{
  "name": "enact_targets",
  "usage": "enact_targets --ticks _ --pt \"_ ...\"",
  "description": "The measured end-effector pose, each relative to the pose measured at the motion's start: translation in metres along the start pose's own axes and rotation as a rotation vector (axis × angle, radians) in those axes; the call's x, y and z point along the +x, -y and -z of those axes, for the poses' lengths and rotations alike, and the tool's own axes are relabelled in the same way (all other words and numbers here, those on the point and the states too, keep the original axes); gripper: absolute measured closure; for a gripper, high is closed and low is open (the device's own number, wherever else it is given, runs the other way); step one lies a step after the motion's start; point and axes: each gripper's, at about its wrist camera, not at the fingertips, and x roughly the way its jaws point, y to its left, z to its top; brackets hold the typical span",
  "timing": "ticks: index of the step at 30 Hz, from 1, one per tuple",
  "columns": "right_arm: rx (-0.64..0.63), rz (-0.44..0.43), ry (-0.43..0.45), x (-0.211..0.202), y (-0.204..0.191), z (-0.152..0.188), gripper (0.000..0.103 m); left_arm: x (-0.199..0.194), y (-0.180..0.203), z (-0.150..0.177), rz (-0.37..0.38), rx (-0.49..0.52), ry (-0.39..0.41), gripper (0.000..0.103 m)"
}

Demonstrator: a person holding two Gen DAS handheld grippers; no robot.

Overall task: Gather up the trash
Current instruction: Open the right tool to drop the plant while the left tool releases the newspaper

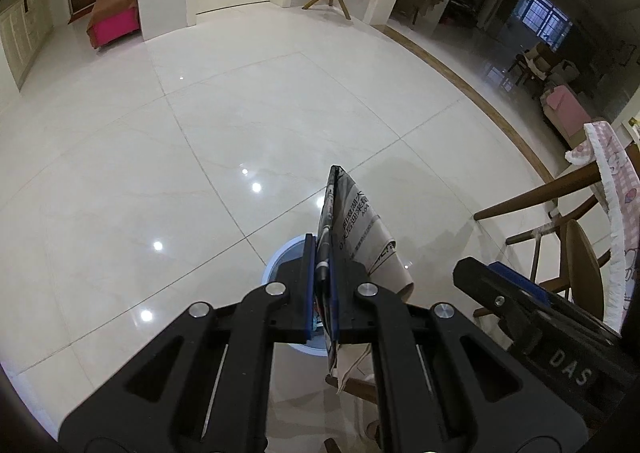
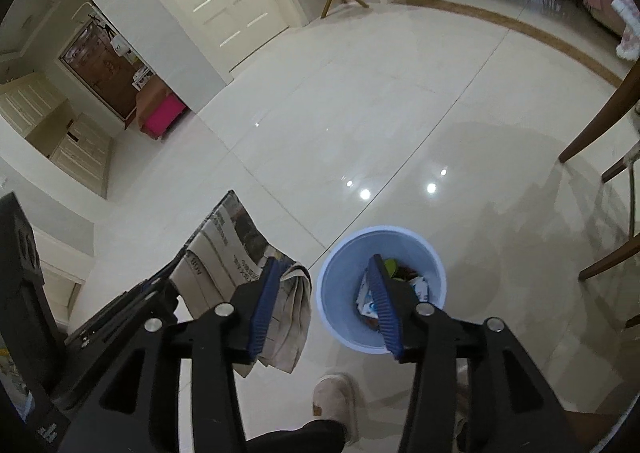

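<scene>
Your left gripper (image 1: 321, 253) clamps a folded, creased newspaper (image 1: 356, 229) just beside the blue bin (image 2: 344, 281); your right gripper (image 2: 324, 273) hangs open, empty, above it.

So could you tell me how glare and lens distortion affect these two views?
Left wrist view: ceiling lights glint on the glossy floor, and the tile lines bow; the far room is dim. Right wrist view: similar glints beyond the blue bin, door frames curve, corners black.
</scene>
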Motion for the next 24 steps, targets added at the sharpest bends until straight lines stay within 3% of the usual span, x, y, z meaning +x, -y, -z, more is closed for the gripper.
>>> enact_targets --ticks 14,16,17,18,20,24 --pt "-0.036 0.093 0.169 -0.035 0.002 0.001 0.051 -0.003 0.021 -0.016 0.039 0.051 0.032 0.095" --pt "-0.036 0.102 0.188 -0.040 0.005 0.001 0.051 -0.005 0.021 -0.019 0.055 0.038 0.036 0.087" --pt "-0.033 0.103 0.193 -0.042 0.005 0.001 0.051 -0.006 0.022 -0.019 0.063 0.036 0.030 0.068" --pt "-0.031 0.103 0.194 -0.043 0.007 0.002 0.051 -0.008 0.024 -0.020 0.064 0.034 0.030 0.036" --pt "-0.017 0.103 0.204 -0.048 0.011 0.003 0.049 -0.015 0.023 -0.018 0.049 0.026 0.069 0.032" --pt "-0.005 0.097 0.205 -0.058 0.019 0.004 0.049 -0.021 0.025 -0.016 0.055 0.032 0.062 0.032"
